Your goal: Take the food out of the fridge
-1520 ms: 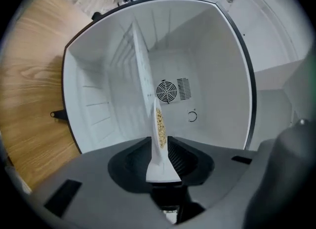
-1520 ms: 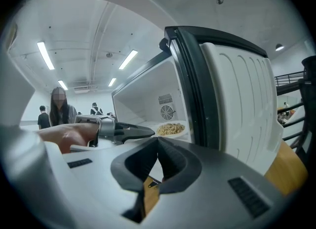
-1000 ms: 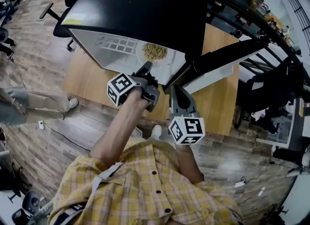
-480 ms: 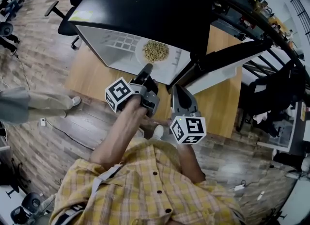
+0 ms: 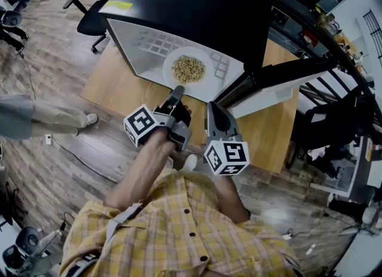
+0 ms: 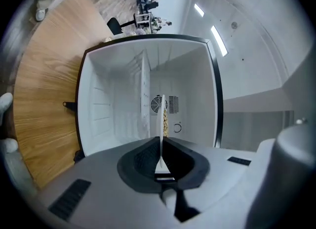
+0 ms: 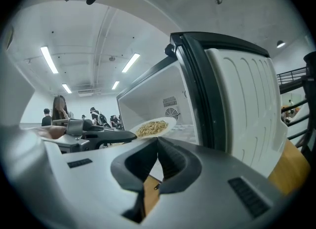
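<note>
Currently: my left claw clamped on rim of white plate carrying heap of grain-like food. Plate at mouth of open mini fridge, which stands on wooden surface. My right claw pinched together, empty, just beside fridge door.

The white plate bears a flat heap of pale, grainy food and is held by its near rim at the fridge's mouth. The black fridge, white inside, stands open.
</note>
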